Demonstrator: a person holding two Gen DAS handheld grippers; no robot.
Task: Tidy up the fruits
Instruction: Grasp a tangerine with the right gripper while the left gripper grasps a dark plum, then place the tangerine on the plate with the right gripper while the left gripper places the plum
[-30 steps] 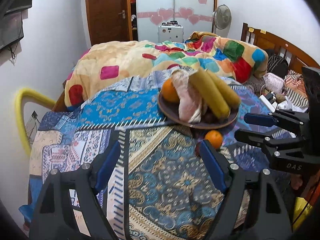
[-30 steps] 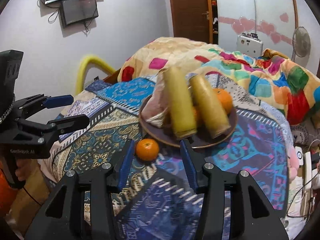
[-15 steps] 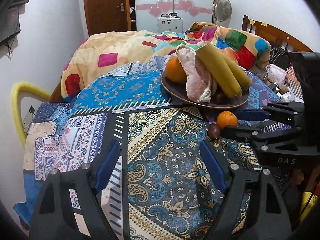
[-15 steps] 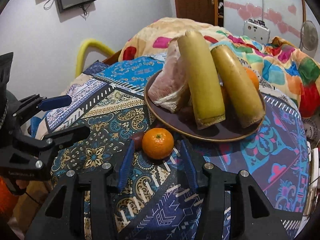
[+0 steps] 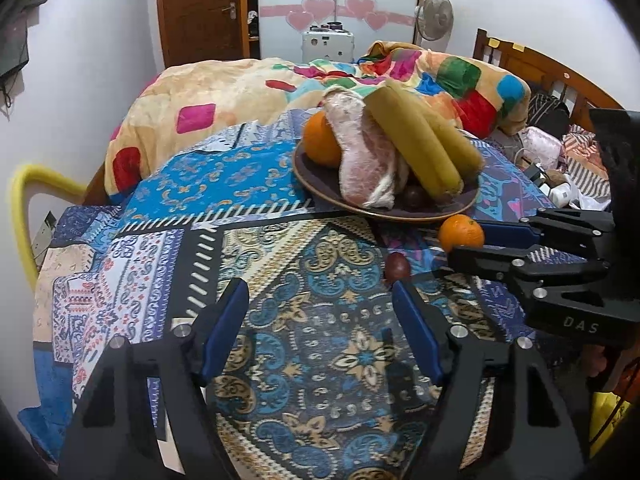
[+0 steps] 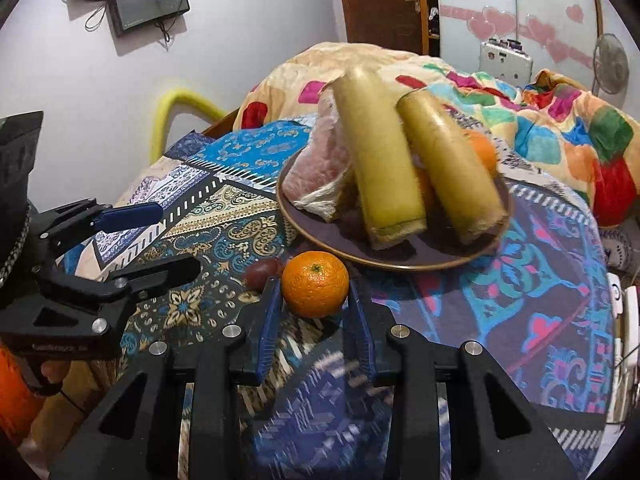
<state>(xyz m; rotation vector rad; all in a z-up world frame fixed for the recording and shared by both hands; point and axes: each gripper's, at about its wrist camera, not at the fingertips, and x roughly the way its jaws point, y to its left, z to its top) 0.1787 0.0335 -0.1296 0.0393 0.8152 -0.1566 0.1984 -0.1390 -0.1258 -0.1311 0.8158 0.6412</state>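
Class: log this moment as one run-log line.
right gripper: just closed on small round orange tangerine | left gripper: open, nothing between fingers | dark round plate: behind tangerine

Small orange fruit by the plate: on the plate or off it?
Off. The small orange fruit sits on the patterned cloth beside the brown plate.

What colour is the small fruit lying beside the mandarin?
Dark reddish-purple fruit, clearest in the right wrist view.

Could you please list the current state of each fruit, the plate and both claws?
Small orange: on the cloth, gripped.
Right claw: just closed, shut on the small orange.
Left claw: open, holding nothing, jaws just narrowed.
Dark round fruit: loose on the cloth, beside the small orange.
Plate: loaded, level.
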